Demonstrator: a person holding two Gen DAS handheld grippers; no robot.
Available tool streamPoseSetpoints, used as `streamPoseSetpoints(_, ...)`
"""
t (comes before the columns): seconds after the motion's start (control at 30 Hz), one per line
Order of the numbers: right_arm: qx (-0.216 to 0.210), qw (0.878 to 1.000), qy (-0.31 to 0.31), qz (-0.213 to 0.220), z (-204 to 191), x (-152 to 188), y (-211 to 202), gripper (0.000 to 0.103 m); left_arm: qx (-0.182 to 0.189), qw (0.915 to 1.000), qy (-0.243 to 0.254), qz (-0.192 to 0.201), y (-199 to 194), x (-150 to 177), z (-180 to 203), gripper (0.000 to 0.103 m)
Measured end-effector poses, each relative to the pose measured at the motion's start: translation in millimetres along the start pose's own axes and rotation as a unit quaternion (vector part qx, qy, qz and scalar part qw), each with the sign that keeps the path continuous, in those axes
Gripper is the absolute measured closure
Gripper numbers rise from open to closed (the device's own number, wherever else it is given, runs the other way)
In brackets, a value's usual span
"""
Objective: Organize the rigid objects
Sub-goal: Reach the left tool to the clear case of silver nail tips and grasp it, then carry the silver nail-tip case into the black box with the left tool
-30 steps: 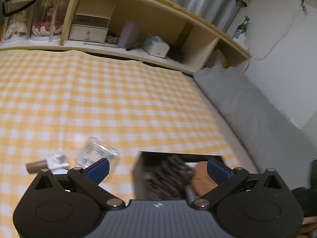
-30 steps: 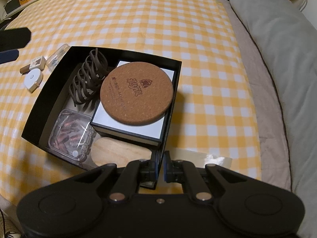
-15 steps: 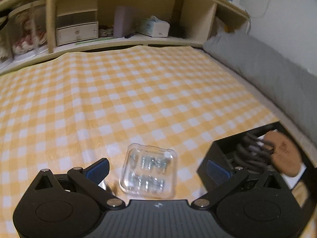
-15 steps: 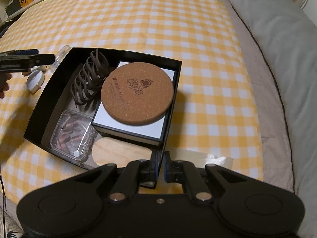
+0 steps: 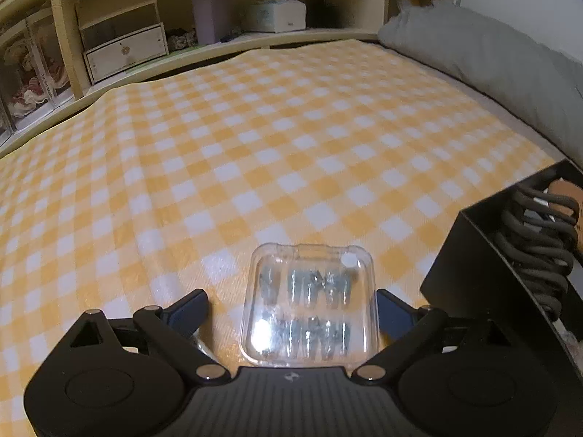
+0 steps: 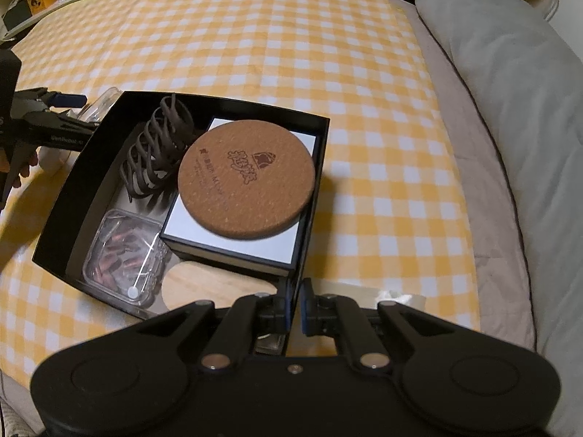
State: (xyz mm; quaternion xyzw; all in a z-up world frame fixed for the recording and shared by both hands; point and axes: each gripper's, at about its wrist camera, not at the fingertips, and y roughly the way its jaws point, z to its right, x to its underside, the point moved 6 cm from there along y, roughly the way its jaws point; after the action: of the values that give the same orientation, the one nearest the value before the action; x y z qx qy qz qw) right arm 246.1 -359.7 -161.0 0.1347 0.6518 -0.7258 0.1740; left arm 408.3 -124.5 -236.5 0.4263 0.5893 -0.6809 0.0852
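Note:
A clear plastic case (image 5: 309, 302) of small grey pieces lies on the yellow checked cloth, just left of the black box (image 5: 470, 266). My left gripper (image 5: 290, 296) straddles it with jaws closing; the right pad sits at the case's edge and the left pad stands apart from it. My right gripper (image 6: 297, 313) is shut on the near wall of the black box (image 6: 226, 102). The box holds a brown hair claw (image 6: 156, 153), a cork coaster (image 6: 246, 178) on a white box (image 6: 233, 247), a clear case of reddish pieces (image 6: 124, 255) and a wooden disc (image 6: 211, 284).
A grey pillow (image 6: 510, 109) runs along the cloth's right side. A wooden shelf (image 5: 255, 36) at the far edge carries small drawers (image 5: 124, 47), a tissue box (image 5: 277, 16) and display cases. A small white object (image 6: 47, 156) lies under the left gripper.
My left gripper has sunk and rolled level, coming over the clear case so that it now lies between the fingers, which stand narrower. The right gripper and the box have not moved.

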Motion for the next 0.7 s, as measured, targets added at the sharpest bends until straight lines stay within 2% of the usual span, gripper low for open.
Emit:
streamPoseSetpoints(0.13, -0.014, 1.000, 0.025, -0.001, 5, -2, 1, 0.097, 0.004, 0.9999, 0.003, 0.009, 0, -2, 3, 0.019)
streamPoseSetpoints(0.2, -0.022, 0.999, 0.035, -0.001, 8, -2, 1, 0.097, 0.008, 0.9999, -0.005, 0.011, -2, -4, 6, 0.030)
streamPoseSetpoints(0.4, -0.035, 0.998, 0.047, -0.019, 10, 1, 14, 0.098, 0.010, 0.9996, -0.025, 0.012, -13, 4, 3, 0.030)
streamPoseSetpoints(0.53, -0.035, 0.998, 0.049, -0.022, 9, 1, 17, 0.098, 0.017, 0.9973, -0.065, 0.029, -25, 6, -4, 0.030)
streamPoseSetpoints(0.7, -0.041, 0.996, 0.073, -0.031, 12, 2, 25, 0.098, 0.026, 0.9946, -0.087, 0.051, -46, -1, -5, 0.030)
